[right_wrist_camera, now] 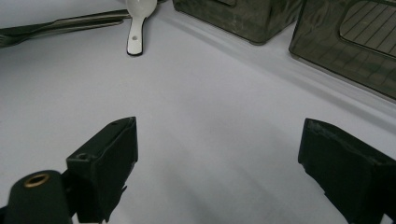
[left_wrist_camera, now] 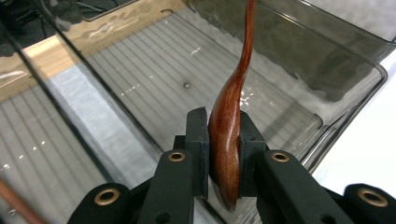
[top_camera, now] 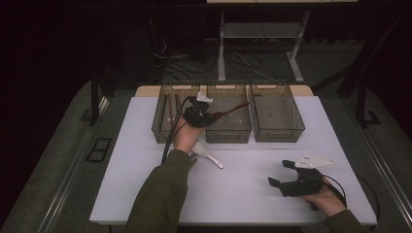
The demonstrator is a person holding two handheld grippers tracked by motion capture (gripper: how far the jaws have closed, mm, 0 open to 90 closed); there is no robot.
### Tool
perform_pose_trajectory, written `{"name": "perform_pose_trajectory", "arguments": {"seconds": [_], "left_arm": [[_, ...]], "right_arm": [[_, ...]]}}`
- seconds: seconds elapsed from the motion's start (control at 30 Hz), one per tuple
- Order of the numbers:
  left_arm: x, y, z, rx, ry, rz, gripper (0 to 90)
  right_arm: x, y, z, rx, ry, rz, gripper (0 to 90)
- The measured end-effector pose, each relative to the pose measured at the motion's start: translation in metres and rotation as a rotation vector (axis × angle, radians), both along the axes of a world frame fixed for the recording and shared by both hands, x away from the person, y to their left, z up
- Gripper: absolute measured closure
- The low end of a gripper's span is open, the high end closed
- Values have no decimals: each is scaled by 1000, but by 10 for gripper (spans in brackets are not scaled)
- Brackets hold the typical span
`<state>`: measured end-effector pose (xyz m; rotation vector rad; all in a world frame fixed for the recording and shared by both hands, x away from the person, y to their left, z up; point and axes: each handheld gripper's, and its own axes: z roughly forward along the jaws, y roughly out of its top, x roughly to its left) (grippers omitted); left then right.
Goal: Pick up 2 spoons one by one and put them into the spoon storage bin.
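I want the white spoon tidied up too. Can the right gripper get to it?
Probably yes. The right gripper has open, empty jaws, and bare table lies between it and the white spoon. The left forearm hangs just beside the spoon, though.

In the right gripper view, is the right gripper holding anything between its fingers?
No: the right gripper has its fingers spread wide apart with only bare white table between them.

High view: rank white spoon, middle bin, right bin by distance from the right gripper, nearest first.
From the right gripper:
1. Right bin, straight beyond it.
2. White spoon, to its left on the table.
3. Middle bin, far left; close to the spoon's distance.
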<state>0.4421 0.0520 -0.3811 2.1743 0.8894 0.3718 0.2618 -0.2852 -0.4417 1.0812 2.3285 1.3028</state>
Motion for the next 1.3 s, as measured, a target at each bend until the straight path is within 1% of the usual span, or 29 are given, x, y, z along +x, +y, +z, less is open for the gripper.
{"name": "perform_pose_trajectory", "arguments": {"seconds": [0.07,0.1,0.13,0.2,0.27,0.4,0.43,0.47,0.5,0.53,0.57,0.63,0.7,0.83,0.9,0.93,1.0,1.03,1.1,1.2,1.3], "left_arm": [[0,-2,-1,1,6,4,782],[0,-2,-2,8,6,-1,781],[0,-3,-3,3,7,5,770],[0,-4,-3,12,1,5,699],[-1,-4,-3,7,-2,7,663],[-1,-4,-3,-5,2,0,635],[-1,-5,-3,-20,1,6,629],[-1,-3,-2,-15,1,-4,622],[-2,-3,-2,-37,8,-3,609],[-2,-3,-2,-53,15,-15,584],[-2,-2,-1,-57,17,-30,562],[-5,-1,1,-66,7,-44,542],[-8,-1,3,-86,10,-66,517],[-18,2,10,-99,-7,-102,490],[-27,5,12,-109,-16,-114,491],[-30,5,13,-116,-16,-119,504],[-37,9,14,-108,-27,-142,562],[-41,10,14,-130,-27,-146,603],[-49,15,12,-116,-19,-183,689],[-61,18,6,-117,4,-207,794],[-72,21,-4,-82,18,-238,871]], "right_arm": [[0,0,0,0,0,-1,122],[0,0,0,-1,-2,0,122],[0,0,0,-1,-1,-1,122],[0,0,1,-1,-1,-1,122],[0,0,1,0,-1,-2,122],[0,0,0,0,0,-1,122],[0,0,0,0,0,-1,122],[0,0,0,0,0,-1,122],[0,0,0,-1,0,-1,122],[0,0,0,-1,0,0,122],[0,0,1,0,1,-1,122],[0,-1,1,0,-2,0,122],[0,-1,0,-1,0,-2,122],[0,0,1,-1,0,-2,122],[0,0,0,-3,-1,-3,122],[0,0,0,-3,0,-4,122],[0,0,0,-3,1,-4,122],[0,0,0,-2,2,-5,122],[0,0,0,-5,0,-3,122],[0,1,0,-7,1,-3,122],[0,1,-1,-8,1,-5,122]]}}
